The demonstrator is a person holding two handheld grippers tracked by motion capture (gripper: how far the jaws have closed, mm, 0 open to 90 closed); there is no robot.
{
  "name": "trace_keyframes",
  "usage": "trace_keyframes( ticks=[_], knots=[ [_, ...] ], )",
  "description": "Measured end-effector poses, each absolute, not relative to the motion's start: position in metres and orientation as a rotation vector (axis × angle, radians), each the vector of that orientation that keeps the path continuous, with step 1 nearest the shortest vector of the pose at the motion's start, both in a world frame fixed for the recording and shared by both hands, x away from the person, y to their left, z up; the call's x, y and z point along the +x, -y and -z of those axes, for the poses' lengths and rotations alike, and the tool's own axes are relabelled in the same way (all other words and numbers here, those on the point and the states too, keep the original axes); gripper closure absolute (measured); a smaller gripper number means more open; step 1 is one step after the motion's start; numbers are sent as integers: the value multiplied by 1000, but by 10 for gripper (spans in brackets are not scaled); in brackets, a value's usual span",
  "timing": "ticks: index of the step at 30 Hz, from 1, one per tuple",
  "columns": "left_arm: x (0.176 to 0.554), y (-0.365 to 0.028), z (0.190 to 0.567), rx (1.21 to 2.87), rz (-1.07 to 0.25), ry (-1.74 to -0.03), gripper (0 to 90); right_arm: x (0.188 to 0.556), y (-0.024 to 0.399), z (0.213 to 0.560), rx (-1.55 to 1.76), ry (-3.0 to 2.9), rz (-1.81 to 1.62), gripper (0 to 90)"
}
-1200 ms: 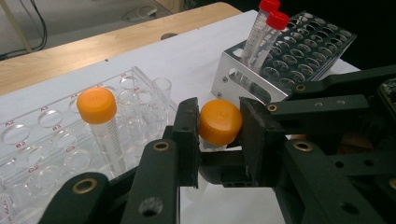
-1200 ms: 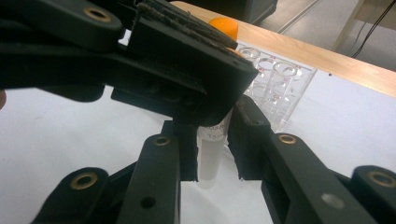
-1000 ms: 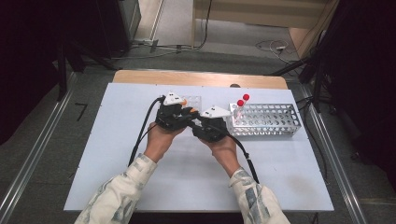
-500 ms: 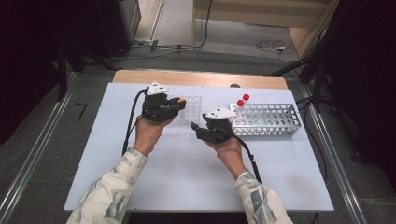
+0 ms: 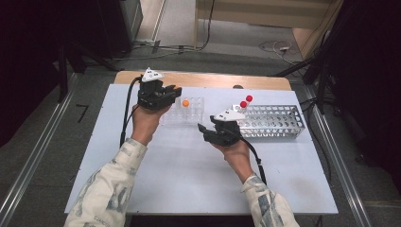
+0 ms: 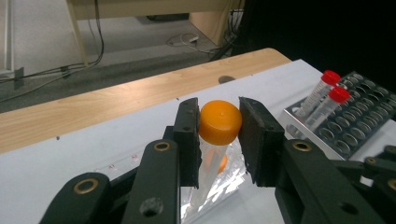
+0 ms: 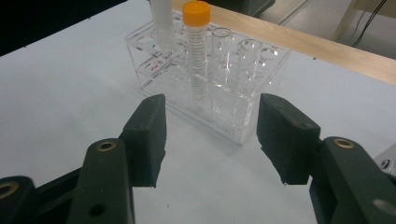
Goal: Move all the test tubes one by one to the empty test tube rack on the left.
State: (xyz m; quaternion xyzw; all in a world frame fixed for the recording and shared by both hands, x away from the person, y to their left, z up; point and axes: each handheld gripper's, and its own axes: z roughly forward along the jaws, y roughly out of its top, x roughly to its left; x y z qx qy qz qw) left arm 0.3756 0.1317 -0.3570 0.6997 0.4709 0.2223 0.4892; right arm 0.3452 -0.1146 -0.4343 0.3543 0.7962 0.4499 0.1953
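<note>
At the centre of the left gripper view, the left gripper (image 6: 219, 140) clamps the light, slippery, orange-capped clear plastic tube (image 6: 219, 123) by its cap, while the right gripper (image 7: 210, 135) stands open, empty.

Between the left jaws, a glossy orange plastic cap (image 6: 220, 122); beyond the right jaws, a clear rack (image 7: 219, 100), probably acrylic, on the matt bench (image 7: 70, 93).

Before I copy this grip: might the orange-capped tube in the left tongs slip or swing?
The left tongs pinch the orange-capped tube at its smooth round cap, so it may pivot. The clear body looks empty, probably light. Round, it would likely roll if dropped.
</note>
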Motion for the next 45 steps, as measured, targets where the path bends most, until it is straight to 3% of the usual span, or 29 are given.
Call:
trace_keyframes(
  ticks=[36, 45],
  knots=[
    [384, -120, 406, 1766, -566, -1199, 691, 346, 121, 438, 1009, -2228, -1257, 409],
    [382, -122, 404, 1752, -550, -1196, 646, 346, 122, 438, 1010, -2227, -1256, 406]
  ],
)
